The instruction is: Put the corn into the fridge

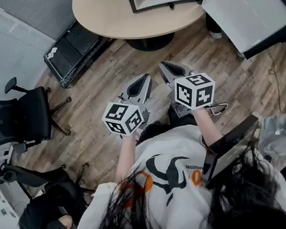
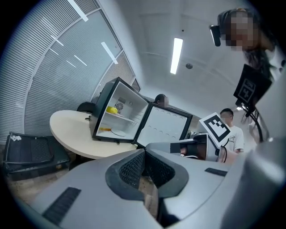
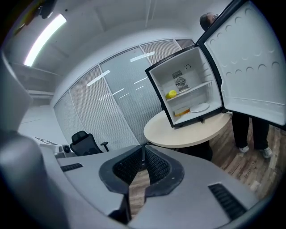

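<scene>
Both tongs are pinched shut and empty: left tongs [image 2: 144, 154] and right tongs [image 3: 143, 152], side by side above the floor [image 1: 95, 86], short of the table [image 1: 109, 8]. On it the fridge [image 3: 196, 67] stands open, and a yellow piece, likely the corn [image 3: 171, 94], lies on its upper shelf. What remains seems to be the door [image 3: 250, 67]: push its outer face with closed tips, slowly, clear of the person [image 3: 250, 132] behind it.
</scene>
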The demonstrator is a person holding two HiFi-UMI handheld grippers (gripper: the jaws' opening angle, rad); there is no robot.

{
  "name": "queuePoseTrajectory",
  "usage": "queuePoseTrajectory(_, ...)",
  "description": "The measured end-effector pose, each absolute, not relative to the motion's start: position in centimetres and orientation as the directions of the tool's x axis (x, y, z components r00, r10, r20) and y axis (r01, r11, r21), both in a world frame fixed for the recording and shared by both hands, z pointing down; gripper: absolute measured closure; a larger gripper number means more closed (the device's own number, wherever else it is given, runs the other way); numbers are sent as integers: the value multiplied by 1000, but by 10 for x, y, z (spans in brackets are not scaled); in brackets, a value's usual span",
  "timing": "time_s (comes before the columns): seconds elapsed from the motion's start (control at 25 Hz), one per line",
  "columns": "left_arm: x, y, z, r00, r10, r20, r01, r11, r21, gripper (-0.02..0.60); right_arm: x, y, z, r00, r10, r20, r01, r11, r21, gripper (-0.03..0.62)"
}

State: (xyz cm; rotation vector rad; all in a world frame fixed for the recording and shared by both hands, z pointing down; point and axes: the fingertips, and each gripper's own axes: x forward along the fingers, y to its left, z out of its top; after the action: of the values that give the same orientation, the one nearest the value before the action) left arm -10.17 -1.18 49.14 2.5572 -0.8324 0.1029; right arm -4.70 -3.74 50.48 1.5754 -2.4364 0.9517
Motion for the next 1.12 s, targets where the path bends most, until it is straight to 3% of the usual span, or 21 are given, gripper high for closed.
queuePoseTrajectory(1.12,-96,39,487,872,-457,173,-488,-789,374,570,-48,17,513,-415,-806,421,-874,225,-431,576)
